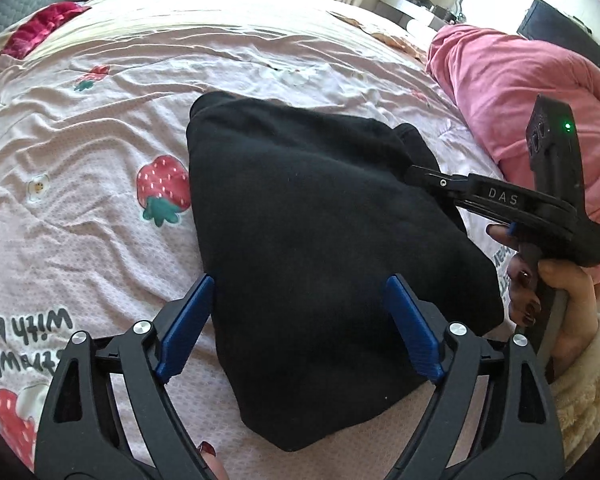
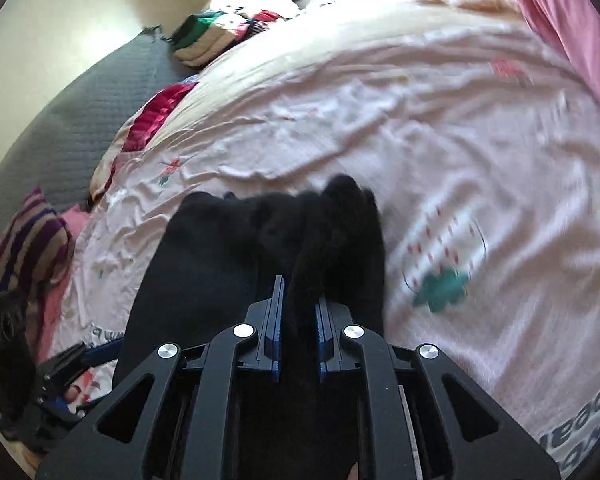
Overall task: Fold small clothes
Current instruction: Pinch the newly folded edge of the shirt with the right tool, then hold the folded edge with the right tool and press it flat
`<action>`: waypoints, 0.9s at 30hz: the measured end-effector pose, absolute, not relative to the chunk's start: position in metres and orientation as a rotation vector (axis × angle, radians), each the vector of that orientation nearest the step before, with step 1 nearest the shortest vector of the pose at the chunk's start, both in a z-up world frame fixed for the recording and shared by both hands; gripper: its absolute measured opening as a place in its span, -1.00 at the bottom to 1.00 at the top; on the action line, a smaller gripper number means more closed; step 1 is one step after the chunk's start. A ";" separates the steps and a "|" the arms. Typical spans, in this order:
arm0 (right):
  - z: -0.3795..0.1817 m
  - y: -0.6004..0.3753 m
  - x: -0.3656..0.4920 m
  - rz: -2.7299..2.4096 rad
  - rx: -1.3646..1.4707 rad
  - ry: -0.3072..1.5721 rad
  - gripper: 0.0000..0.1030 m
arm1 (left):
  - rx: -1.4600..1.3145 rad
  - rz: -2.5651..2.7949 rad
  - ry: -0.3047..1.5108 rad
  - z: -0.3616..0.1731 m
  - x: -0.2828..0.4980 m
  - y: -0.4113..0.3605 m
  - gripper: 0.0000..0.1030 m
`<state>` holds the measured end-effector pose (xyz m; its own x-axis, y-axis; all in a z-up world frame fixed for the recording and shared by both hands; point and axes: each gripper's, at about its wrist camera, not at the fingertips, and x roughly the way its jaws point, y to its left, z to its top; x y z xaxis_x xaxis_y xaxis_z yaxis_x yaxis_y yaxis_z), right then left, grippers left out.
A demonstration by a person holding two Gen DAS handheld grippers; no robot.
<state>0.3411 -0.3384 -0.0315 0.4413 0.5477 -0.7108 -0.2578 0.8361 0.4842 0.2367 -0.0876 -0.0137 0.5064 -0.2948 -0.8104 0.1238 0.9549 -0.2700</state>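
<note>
One black garment (image 1: 324, 236) on pink bedspread (image 1: 100, 160), between two grippers' fingers (image 1: 188, 320).

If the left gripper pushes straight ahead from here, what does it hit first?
Most likely the black garment: the left gripper is open, its blue fingers straddling the cloth, which fills the line ahead. The pink strawberry bedsheet lies beyond and beneath. How high the gripper hovers over the cloth is unclear.
</note>
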 end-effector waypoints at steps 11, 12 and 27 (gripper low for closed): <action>-0.030 -0.362 0.297 0.623 0.549 1.071 0.34 | -0.198 -0.252 1.024 -0.023 0.227 -0.086 0.60; -0.031 -0.359 0.292 0.634 0.545 1.083 0.34 | -0.198 -0.254 1.024 -0.023 0.225 -0.085 0.60; -0.012 -0.353 0.256 0.530 0.302 0.976 -0.70 | -0.219 -0.299 1.042 -0.022 0.211 -0.087 0.58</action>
